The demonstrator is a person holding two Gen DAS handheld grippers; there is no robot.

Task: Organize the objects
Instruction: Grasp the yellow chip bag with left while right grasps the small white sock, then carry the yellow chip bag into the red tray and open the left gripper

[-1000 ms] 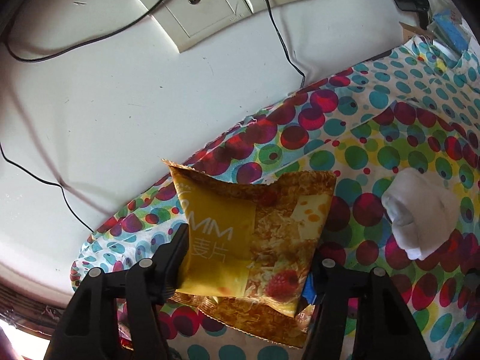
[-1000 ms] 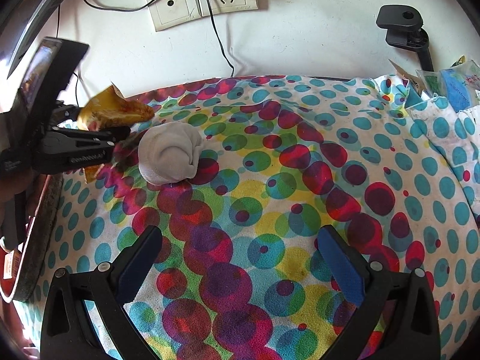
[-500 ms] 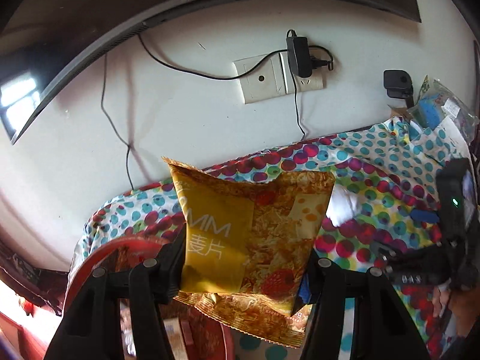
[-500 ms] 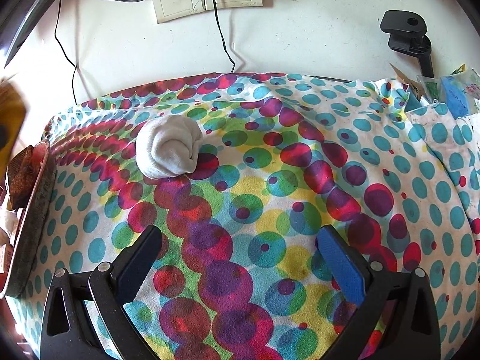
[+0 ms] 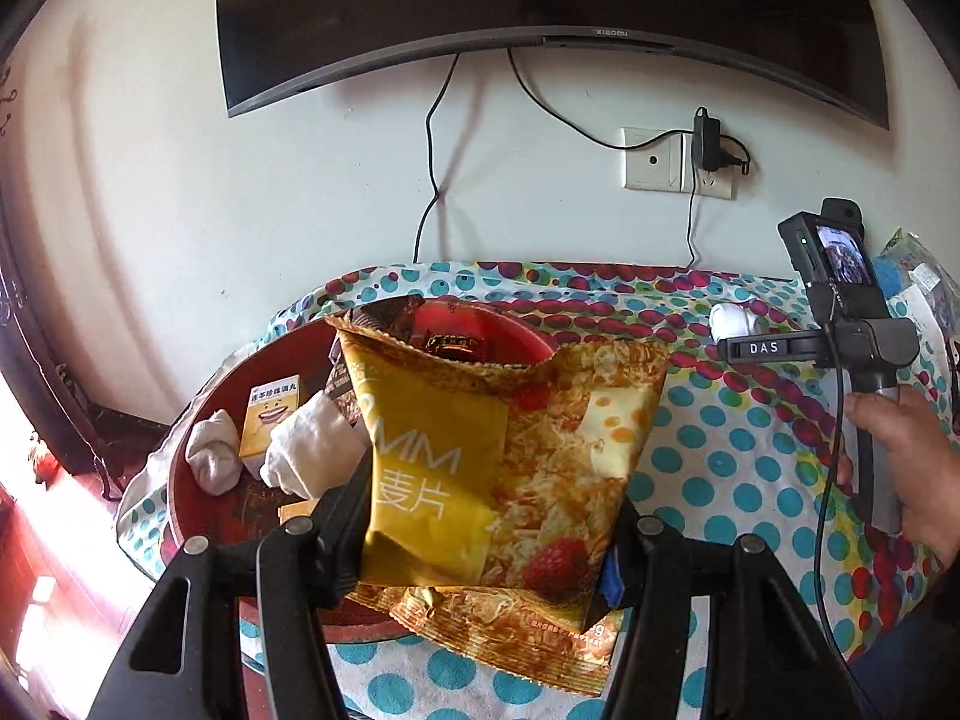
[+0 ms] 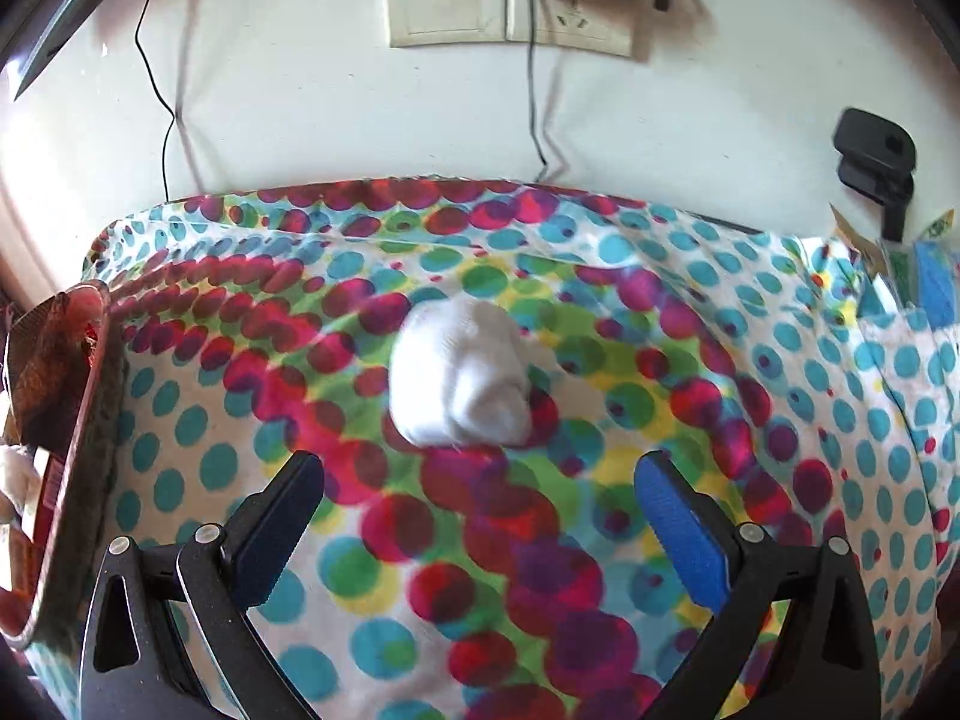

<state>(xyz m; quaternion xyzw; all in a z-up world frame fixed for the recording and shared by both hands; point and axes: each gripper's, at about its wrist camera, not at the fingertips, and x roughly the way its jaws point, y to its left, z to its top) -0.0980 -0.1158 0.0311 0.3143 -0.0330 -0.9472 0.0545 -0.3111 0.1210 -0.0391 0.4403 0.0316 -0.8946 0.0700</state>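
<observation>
Your left tongs (image 5: 486,516) are clamped on the yellow cereal packet (image 5: 504,468), held up over the near edge of the red tray (image 5: 198,420); it is carried, not yet set down. Already in the tray: two rolled white socks (image 5: 312,450), a small yellow box (image 5: 270,420) and dark wrappers (image 5: 372,324) at its 12 o'clock side.

Left to do, by my reading: drop the packet in, then fetch the last white sock (image 6: 462,378). It lies on the dotted tabletop (image 6: 600,600) at 12 o'clock from your right tongs (image 6: 480,516), just beyond the tips. Those tongs stand wide apart and empty.

Around: wall socket (image 6: 510,6) with charger and cables, a black clamp (image 6: 876,156) at 2 o'clock, packets at the right edge. Nothing blocks the sock. The tray is crowded; the held packet hides its middle.
</observation>
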